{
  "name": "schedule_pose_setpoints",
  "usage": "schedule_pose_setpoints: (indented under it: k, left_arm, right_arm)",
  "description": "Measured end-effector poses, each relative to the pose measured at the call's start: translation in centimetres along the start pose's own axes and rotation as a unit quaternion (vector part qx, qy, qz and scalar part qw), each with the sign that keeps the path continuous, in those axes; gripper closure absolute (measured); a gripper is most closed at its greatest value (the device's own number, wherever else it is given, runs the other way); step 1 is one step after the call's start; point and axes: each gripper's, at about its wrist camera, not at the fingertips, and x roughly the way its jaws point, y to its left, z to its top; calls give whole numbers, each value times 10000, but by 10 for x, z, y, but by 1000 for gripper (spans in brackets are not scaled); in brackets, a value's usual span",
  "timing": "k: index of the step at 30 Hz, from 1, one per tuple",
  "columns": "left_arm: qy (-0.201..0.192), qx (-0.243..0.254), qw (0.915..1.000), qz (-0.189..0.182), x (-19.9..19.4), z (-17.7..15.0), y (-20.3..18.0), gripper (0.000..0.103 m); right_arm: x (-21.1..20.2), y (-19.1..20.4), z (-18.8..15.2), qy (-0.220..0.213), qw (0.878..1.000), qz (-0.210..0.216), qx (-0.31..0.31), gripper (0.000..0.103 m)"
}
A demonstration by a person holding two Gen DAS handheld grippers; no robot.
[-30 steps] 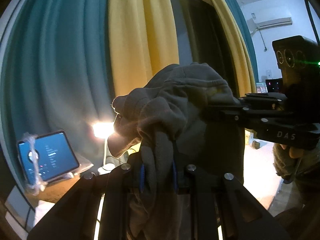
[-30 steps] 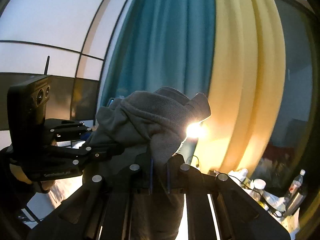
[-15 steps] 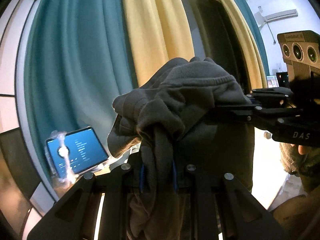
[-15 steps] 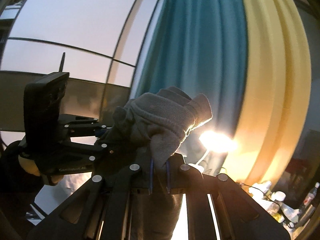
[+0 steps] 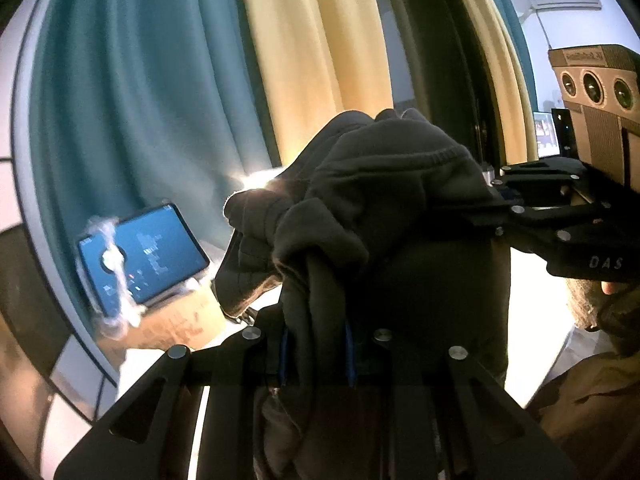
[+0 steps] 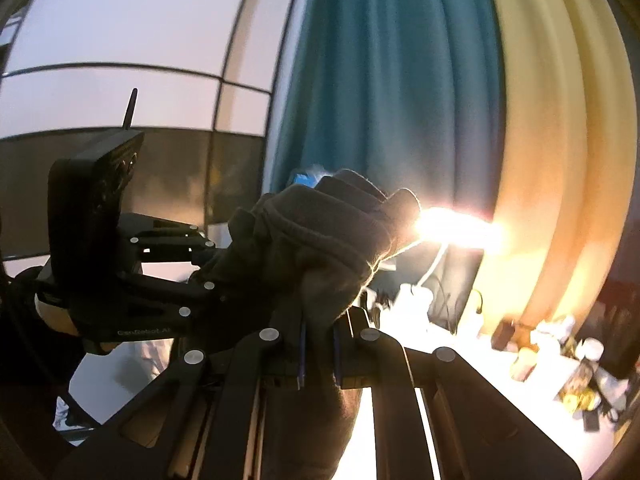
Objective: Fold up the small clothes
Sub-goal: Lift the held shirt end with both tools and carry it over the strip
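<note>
Grey knit garment point(image 5: 384, 208), bunched and dark against the backlight, hangs in the air between the two tools, well above anything it could rest on. The left hand-held gripper point(image 5: 316, 354) has its jaws drawn narrow on a thick fold of the cloth, which rises from between the blue-edged pads and billows over the front of the view. The right hand-held gripper point(image 6: 319, 354) is likewise pinched close on another fold, the ribbed hem of the fabric mounding just above its fingertips. Each tool appears in the other's view: the right one comes in from the right edge of the left view, its jaws buried in the garment's far side, and the left one reaches in from the left of the right view. Behind the cloth hang a teal curtain point(image 5: 132, 120) and a yellow curtain point(image 6: 560, 160). A lit tablet point(image 5: 140, 254) stands propped at lower left in the left view, and a bright lamp point(image 6: 452, 226) glares beside the garment in the right view, over a cluttered desk point(image 6: 500, 364).
</note>
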Motion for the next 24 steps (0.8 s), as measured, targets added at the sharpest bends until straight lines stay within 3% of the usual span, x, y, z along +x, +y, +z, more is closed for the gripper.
schedule_pose_setpoints:
  k: [9, 24]
  left_arm:
    - [328, -100, 9992, -213, 39, -5, 1, 84]
    - [992, -243, 9940, -396, 102, -24, 17, 84]
  right_arm:
    - [32, -29, -19, 283, 9989, -154, 334, 92]
    - [99, -64, -45, 790, 9938, -46, 775, 92]
